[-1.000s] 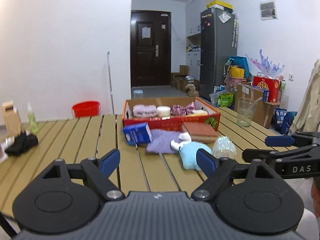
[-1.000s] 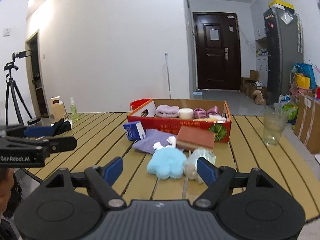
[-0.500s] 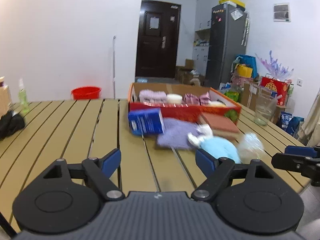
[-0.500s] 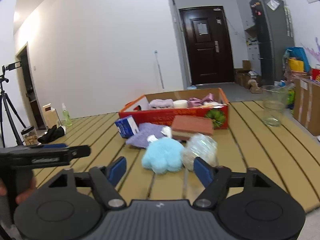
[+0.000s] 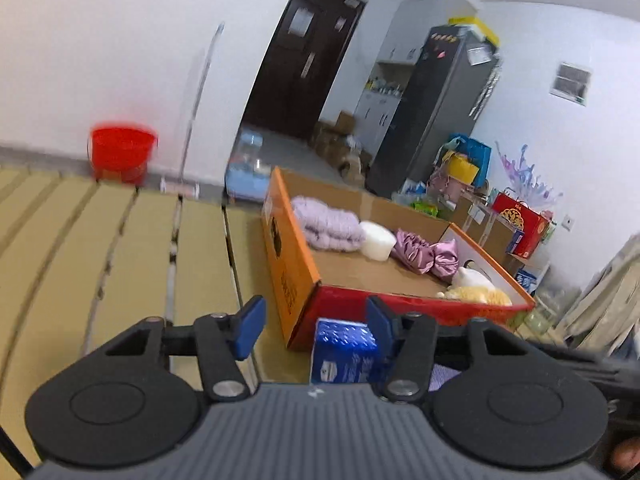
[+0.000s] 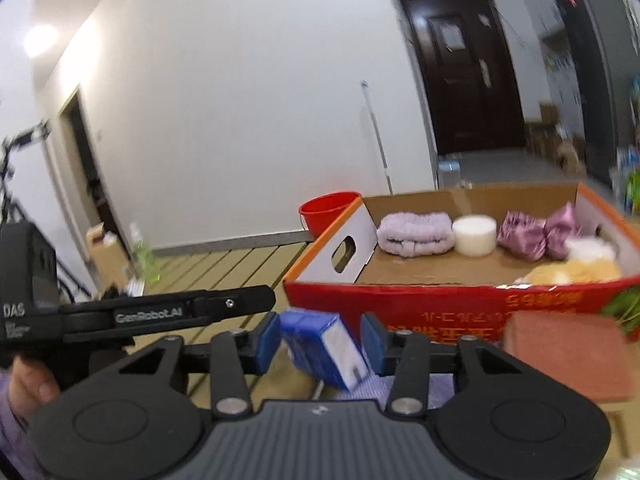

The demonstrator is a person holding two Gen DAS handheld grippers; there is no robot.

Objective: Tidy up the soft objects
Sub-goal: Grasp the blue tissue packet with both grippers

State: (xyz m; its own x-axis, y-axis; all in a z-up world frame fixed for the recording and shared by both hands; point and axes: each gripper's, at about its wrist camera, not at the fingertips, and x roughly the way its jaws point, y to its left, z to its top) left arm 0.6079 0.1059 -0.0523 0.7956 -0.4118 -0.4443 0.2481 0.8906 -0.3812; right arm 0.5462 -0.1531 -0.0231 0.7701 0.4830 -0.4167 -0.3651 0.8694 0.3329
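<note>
A blue tissue pack [image 6: 324,348] sits tilted between the pads of my right gripper [image 6: 319,340], which is shut on it, just in front of the red cardboard box [image 6: 440,304]. My left gripper [image 5: 315,326] is open; the same blue tissue pack [image 5: 345,352] shows close to its right finger [image 5: 380,326]. The left gripper [image 6: 172,312] reaches in beside the pack from the left. In the box [image 5: 296,280] lie a lilac towel [image 5: 326,224], a white roll [image 5: 376,240], a purple satin scrunchie [image 5: 424,254] and a yellow-white plush [image 5: 476,288].
A brown sponge-like block [image 6: 568,356] and a purple cloth [image 6: 372,388] lie on the slatted wooden table [image 5: 120,248] in front of the box. A red bucket [image 5: 120,152] stands on the floor behind the table. A hand [image 6: 28,380] holds the left gripper.
Both grippers have moved forward to the blue tissue pack near the box. Their jaws have narrowed, the right one onto the pack. The blue plush and clear bag have left both views.
</note>
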